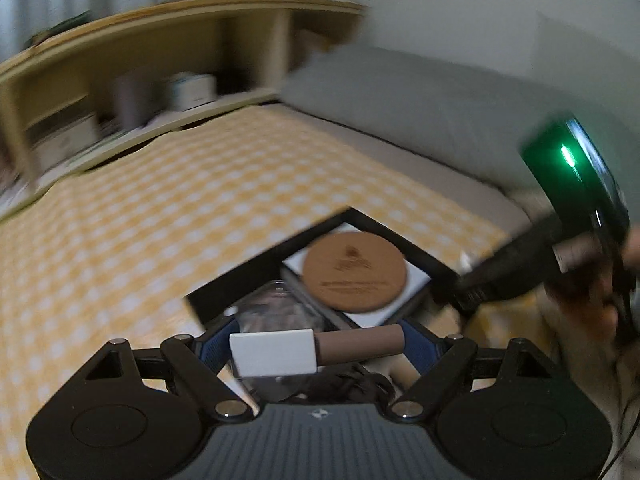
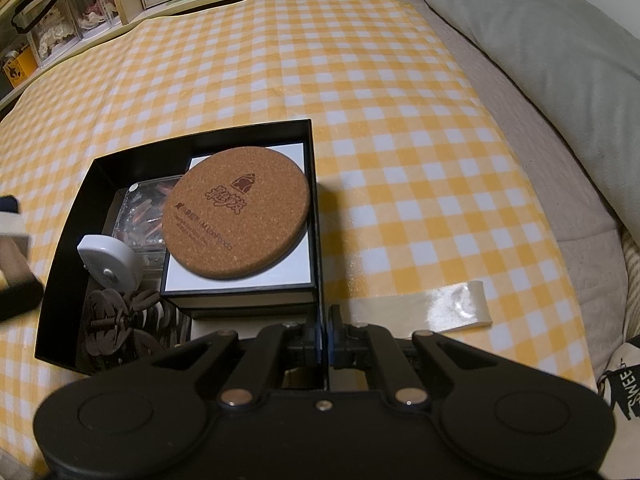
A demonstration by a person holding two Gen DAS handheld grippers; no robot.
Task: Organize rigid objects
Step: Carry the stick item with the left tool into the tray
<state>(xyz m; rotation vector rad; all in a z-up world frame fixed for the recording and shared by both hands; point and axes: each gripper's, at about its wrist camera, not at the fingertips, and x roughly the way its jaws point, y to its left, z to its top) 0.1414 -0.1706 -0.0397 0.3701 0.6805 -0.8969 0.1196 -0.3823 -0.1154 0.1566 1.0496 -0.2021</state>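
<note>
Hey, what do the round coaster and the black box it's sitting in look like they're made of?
The round coaster looks like cork: a tan, speckled, matte surface with a dark red printed logo. The black box looks like rigid cardboard with a matte finish, judging by its thin, straight walls and sharp corners, though thin plastic can't be ruled out.

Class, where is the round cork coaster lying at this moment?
In the right wrist view the cork coaster lies on a white-topped box inside the black box, right of the clear case.
</note>
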